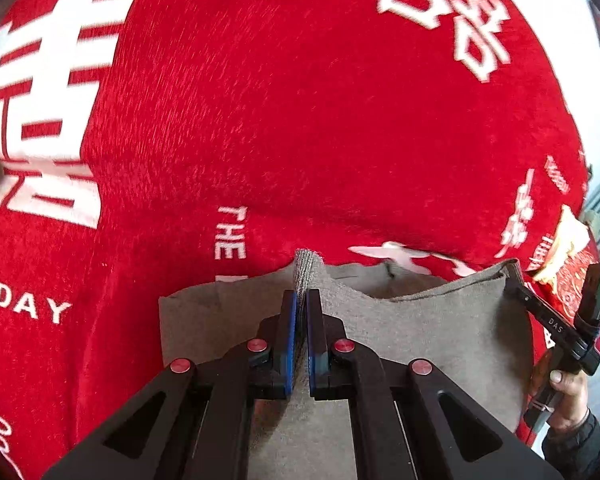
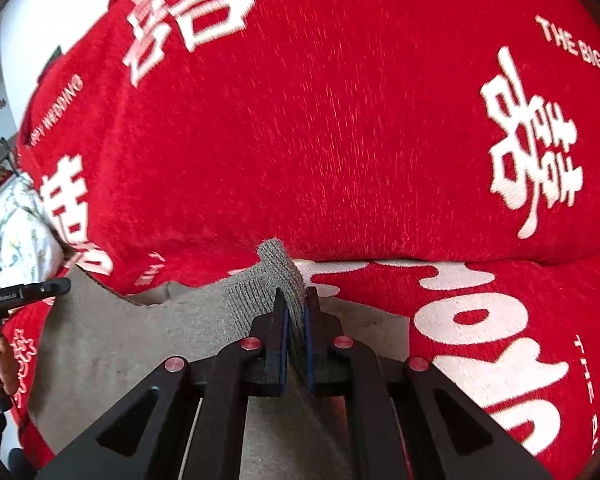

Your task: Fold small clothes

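Both grippers, left gripper [image 1: 301,300] and right gripper [image 2: 296,300], clenched on ribbed edge of grey garment [image 1: 420,332], stretched between them over red blanket [image 1: 300,120], probably on a bed.

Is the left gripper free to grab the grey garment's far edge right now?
Probably not: the left gripper is already shut on a ribbed corner of the grey garment, so it must let go first.
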### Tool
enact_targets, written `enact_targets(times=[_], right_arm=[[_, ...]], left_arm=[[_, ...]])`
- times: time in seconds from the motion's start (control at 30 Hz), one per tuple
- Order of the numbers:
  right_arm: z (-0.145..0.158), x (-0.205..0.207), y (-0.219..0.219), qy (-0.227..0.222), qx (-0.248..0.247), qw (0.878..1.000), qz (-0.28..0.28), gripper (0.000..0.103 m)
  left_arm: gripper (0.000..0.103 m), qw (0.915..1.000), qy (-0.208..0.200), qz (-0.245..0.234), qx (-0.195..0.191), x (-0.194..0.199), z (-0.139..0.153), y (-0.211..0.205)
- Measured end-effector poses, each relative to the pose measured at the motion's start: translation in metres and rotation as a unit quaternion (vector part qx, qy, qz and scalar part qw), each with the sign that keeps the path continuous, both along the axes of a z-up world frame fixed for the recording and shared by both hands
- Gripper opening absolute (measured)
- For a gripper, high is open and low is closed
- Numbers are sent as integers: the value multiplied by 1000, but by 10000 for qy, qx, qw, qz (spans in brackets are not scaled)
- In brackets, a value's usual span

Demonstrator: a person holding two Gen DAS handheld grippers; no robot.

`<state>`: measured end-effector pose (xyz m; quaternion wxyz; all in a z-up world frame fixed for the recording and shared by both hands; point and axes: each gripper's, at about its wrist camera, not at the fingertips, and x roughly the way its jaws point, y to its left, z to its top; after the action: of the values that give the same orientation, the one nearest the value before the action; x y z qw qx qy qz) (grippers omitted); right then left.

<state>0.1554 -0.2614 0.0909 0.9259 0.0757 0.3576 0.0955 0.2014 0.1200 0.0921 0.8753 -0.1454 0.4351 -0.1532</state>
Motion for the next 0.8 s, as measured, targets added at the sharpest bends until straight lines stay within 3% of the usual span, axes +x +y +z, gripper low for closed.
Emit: enact_targets(times=[0.27, 0.37, 0.4, 0.43, 0.5, 0.57, 0.63, 0.67, 0.73, 0.8], right_arm=[[-39, 36, 11, 471, -429, 9979, -66, 7], [-57, 45, 9, 850, -498, 9950, -157, 9], [-63, 48, 6, 1040, -461, 9933, -190, 14], [-69, 50, 1, 1226, -361, 9915, -249, 18], [-71, 49, -10, 1391, -143, 9894, -404, 39], [-61, 38, -19, 1280, -108, 9895, -659, 46], [-42, 19, -18, 932, -115, 9933, -674, 57], [-34, 11, -14, 768, -98, 9953, -584, 71], [-22, -4, 7, 542, -85, 9984, -126, 80], [-23, -10, 34, 577, -238, 9972, 417, 80]], left_arm=[[5, 9983, 513, 174, 196, 26, -47, 1], [7, 9956, 843, 343, 210, 33, -61, 7], [24, 9936, 1016, 437, 214, 35, -66, 11], [61, 9923, 1086, 550, 207, 35, -68, 14], [97, 9926, 848, 863, -53, 25, -62, 27], [98, 9915, 604, 1132, -218, 12, -48, 36], [98, 9923, 484, 1103, -304, 0, -35, 34], [98, 9936, 371, 1019, -320, -7, -28, 29], [98, 9979, 223, 582, -189, -23, -21, -1], [98, 9996, 225, 75, 128, -32, -24, -39]])
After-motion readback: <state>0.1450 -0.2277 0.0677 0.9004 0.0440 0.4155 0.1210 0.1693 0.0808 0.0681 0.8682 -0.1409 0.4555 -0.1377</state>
